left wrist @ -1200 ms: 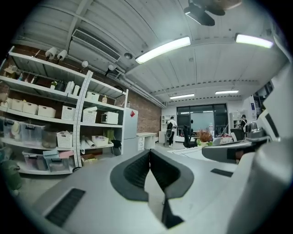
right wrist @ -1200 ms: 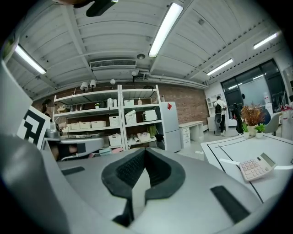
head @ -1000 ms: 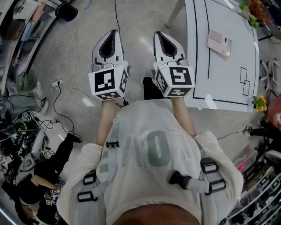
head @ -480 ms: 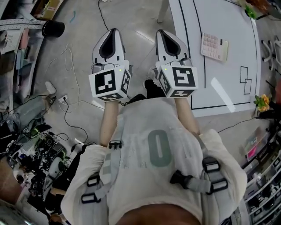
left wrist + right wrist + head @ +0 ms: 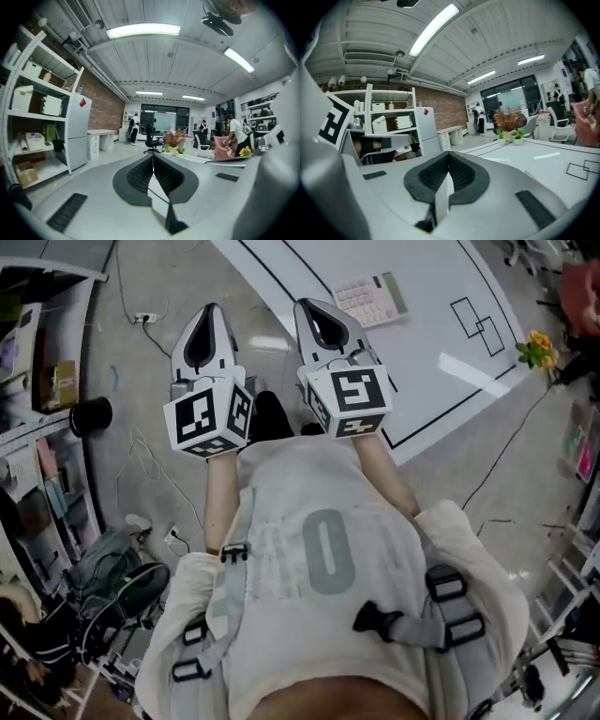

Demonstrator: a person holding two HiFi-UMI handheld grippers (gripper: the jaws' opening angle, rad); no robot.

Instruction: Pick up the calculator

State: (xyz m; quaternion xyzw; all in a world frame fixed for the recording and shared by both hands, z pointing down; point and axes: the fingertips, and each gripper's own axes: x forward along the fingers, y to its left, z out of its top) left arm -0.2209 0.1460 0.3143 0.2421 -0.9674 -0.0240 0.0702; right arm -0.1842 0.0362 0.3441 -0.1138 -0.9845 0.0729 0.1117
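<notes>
As left gripper and right gripper hover, jaws meet empty.

Brick wall and white shelving left of the left gripper, strip lights overhead, concrete floor beneath.

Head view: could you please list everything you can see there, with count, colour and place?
calculator: one, cream with pale pink keys, on the table, ahead of the right gripper
table: one, white with black lines, upper right
flowers: one bunch, yellow, by the table's right edge
round container: one, black, on the floor, left
left gripper: one, white and black, shut, empty, over the floor
right gripper: one, white and black, shut, empty, at the table's near edge
</notes>
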